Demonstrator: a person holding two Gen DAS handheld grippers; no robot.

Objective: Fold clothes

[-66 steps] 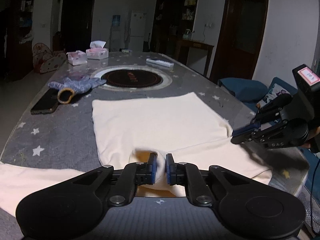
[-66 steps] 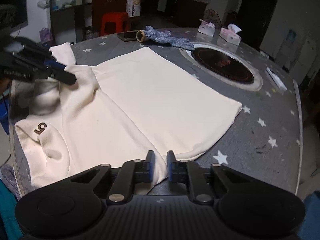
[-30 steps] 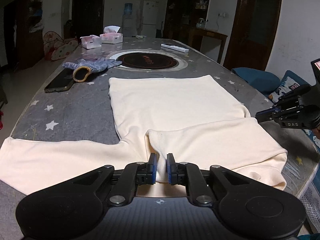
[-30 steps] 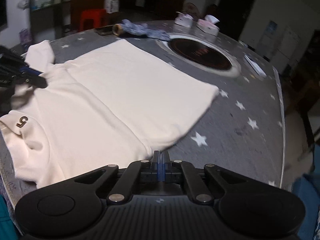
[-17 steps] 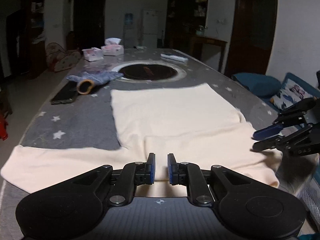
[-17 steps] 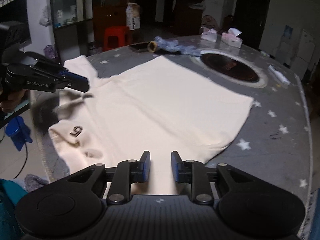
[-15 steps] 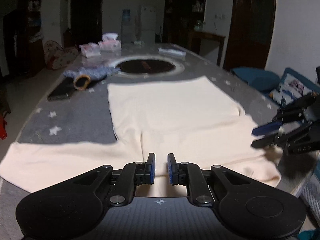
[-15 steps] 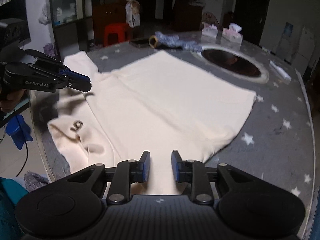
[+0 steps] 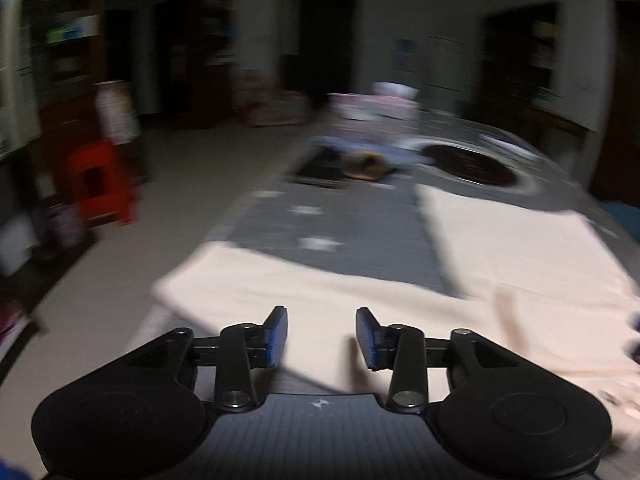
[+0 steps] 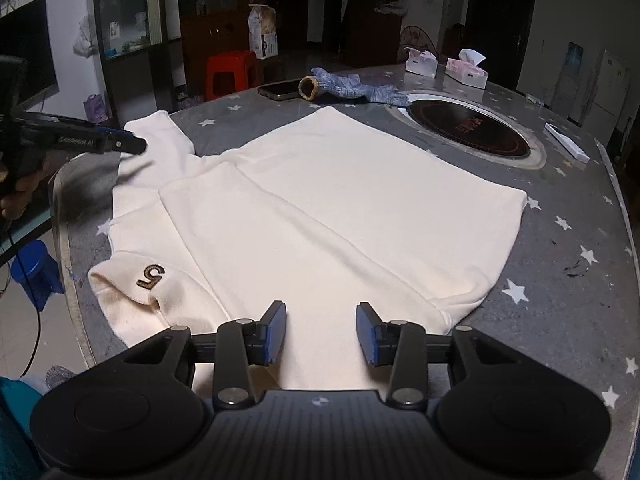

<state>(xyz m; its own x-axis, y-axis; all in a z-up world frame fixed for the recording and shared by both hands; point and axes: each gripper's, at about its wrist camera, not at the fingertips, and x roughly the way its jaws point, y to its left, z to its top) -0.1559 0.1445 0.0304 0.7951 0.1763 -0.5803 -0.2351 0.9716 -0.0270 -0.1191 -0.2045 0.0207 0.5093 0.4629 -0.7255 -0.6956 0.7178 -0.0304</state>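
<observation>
You held your left gripper [image 9: 321, 334] and right gripper [image 10: 321, 330] open and empty over the cream shirt [image 10: 320, 208] on the table [image 10: 560, 300]

Dim living room, lights low

Behind the red plastic stool [image 10: 230, 72] there's a dark wooden glass-front cabinet [image 10: 128, 16] against white walls, a dark doorway [image 10: 500, 20] way off to its right, and pale tiled floor [image 9: 168, 184] around it.
</observation>
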